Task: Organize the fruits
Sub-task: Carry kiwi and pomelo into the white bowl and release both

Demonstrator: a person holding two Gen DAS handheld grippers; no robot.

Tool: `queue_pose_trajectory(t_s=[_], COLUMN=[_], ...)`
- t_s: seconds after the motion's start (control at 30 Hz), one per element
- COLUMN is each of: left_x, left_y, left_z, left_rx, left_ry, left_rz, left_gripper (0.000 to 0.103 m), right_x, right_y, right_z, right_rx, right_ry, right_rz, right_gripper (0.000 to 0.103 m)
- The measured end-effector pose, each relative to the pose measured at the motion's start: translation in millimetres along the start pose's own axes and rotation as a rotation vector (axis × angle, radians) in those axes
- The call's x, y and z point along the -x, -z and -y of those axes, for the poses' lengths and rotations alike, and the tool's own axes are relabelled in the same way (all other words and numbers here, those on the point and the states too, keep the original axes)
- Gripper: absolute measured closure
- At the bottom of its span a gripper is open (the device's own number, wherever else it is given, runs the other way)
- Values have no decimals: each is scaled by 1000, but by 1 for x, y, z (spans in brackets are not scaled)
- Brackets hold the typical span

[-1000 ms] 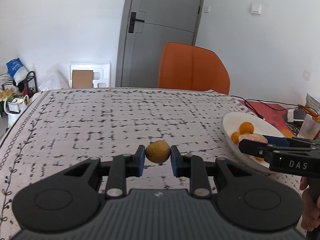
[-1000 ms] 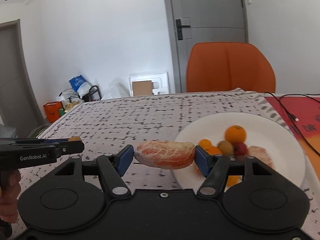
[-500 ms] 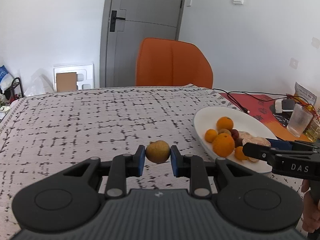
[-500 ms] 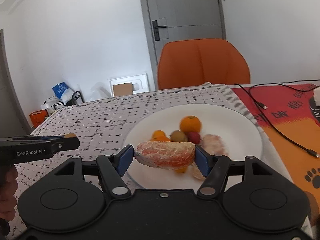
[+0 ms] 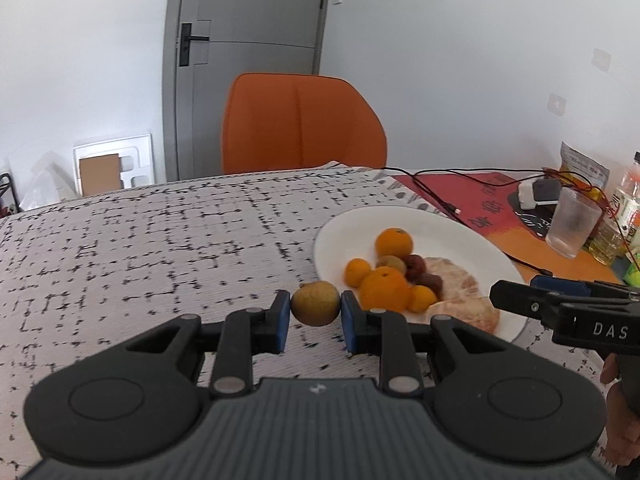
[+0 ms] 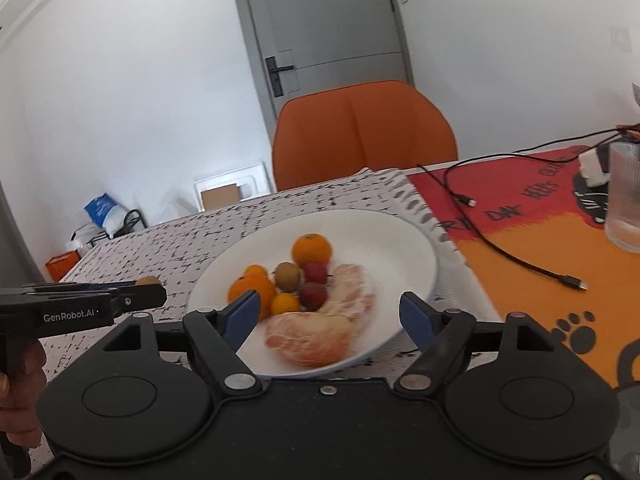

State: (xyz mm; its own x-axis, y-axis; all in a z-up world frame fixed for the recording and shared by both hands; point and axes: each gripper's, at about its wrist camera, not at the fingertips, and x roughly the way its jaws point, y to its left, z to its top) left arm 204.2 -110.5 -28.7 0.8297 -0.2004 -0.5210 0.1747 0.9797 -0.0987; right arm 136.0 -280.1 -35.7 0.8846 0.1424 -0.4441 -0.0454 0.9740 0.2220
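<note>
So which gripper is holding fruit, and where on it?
Left gripper pinches the small brownish fruit by its sides; right gripper, jaws opening, holds nothing.

Round white plate [image 6: 420,240] looks like glossy, smooth ceramic. The black-flecked white tablecloth [image 5: 160,240] is matt woven fabric. Ribbed clear glass tumbler [image 5: 572,224] looks frosty, and the peeled pink pomelo segment [image 6: 308,338] has rough membrane.

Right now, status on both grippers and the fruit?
Left gripper shut on brown fruit. Right gripper opening, pomelo segment released onto plate. Nothing blocking.
</note>
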Motion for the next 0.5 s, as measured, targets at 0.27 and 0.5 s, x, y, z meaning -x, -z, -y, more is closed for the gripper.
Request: queue_pose_trajectory(t_s=[0.27,0.5], left_x=[-8,-7], left_y=[-5,-8], left_z=[19,28], left_rx=[-31,-51], left_ry=[30,59], left_rz=[-4,-4], left_gripper=[78,74], right_x=[4,7], right_y=[4,3], right_z=[13,12], right_rx=[-27,-31], right_ry=[12,4], right_rz=[2,11], right_gripper=[27,27])
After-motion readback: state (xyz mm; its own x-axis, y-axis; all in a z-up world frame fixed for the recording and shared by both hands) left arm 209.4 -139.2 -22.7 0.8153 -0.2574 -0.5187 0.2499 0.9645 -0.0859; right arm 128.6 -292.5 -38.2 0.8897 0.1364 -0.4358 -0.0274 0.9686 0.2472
